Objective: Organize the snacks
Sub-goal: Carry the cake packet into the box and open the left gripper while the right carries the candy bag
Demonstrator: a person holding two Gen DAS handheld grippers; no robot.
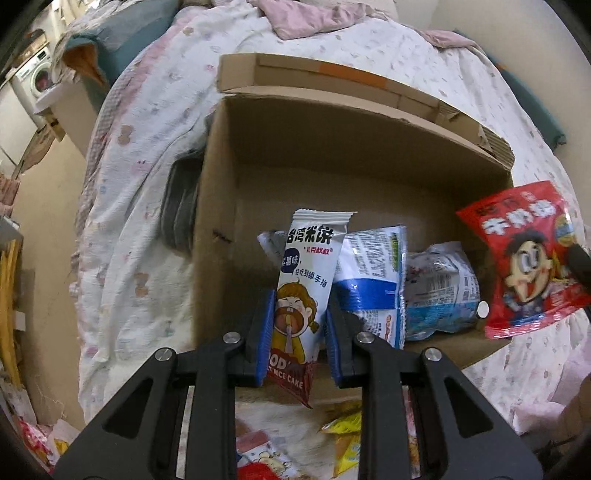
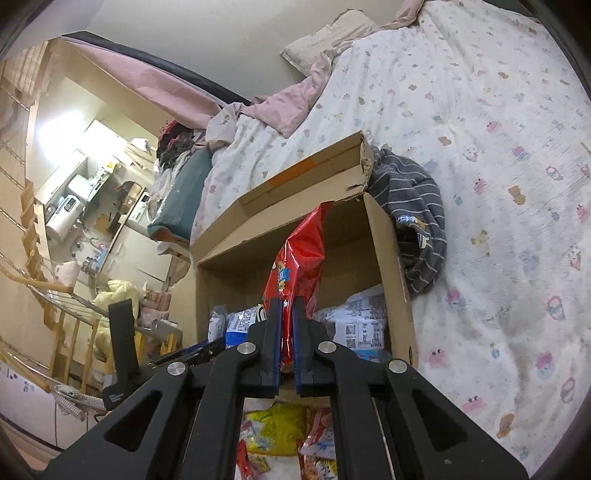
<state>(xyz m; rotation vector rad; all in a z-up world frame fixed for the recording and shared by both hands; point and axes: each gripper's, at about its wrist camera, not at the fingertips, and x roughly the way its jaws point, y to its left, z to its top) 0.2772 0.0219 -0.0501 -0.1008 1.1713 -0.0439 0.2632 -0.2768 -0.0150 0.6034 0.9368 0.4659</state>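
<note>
My left gripper (image 1: 300, 314) is shut on a white rice cake packet (image 1: 304, 280) with a cartoon face, held upright over the near edge of an open cardboard box (image 1: 218, 206). Inside the box lie a blue and white snack bag (image 1: 369, 280) and a clear wrapped pack (image 1: 441, 291). A red snack bag (image 1: 532, 258) with a cartoon character hangs at the box's right side. In the right wrist view that red snack bag (image 2: 301, 254) stands edge-on between the blue pads, with my right gripper (image 2: 287, 325) shut on it above the cardboard box (image 2: 397, 266).
The box sits on a bed with a white patterned quilt (image 2: 498, 184). A grey striped garment (image 2: 417, 206) lies against the box. Loose yellow and red snack packets (image 2: 280, 432) lie below the grippers. Pink bedding (image 1: 295, 14) is bunched at the far end. Part of the left gripper (image 2: 122, 332) shows left.
</note>
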